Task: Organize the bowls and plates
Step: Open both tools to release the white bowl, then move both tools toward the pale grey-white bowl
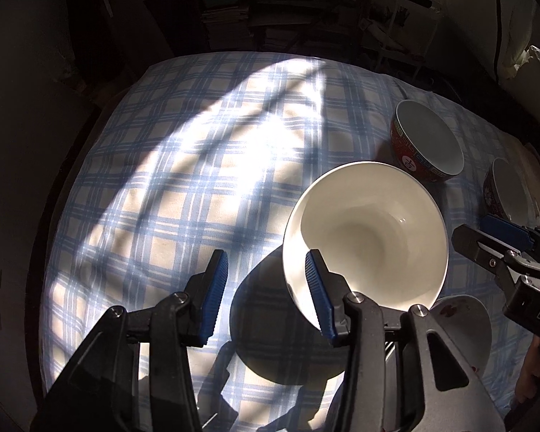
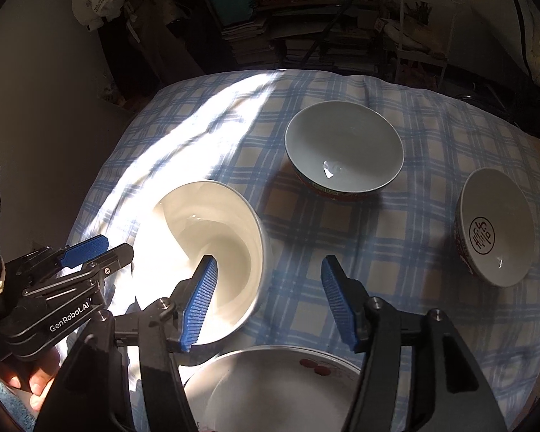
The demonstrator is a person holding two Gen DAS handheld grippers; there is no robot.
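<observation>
A plain white bowl [image 1: 374, 234] [image 2: 212, 252] stands on the blue plaid cloth in sunlight. My left gripper [image 1: 266, 291] is open; its right finger [image 1: 318, 295] overlaps the bowl's near-left rim, its left finger stands outside. It also shows in the right wrist view [image 2: 90, 252]. My right gripper [image 2: 266, 302] is open and empty, above the cloth between the white bowl and a white plate with red marks [image 2: 277, 385] [image 1: 464, 324]. A red-patterned bowl [image 1: 428, 144] [image 2: 343, 151] sits farther back. A smaller red bowl with a character inside [image 2: 495, 226] [image 1: 507, 190] sits at the right.
The round table under the plaid cloth [image 1: 180, 180] [image 2: 432, 126] drops off at its edges. Dark shelves and stacked books [image 2: 262, 36] and a white metal frame [image 2: 421, 18] stand behind it. A wall [image 2: 36, 126] lies to the left.
</observation>
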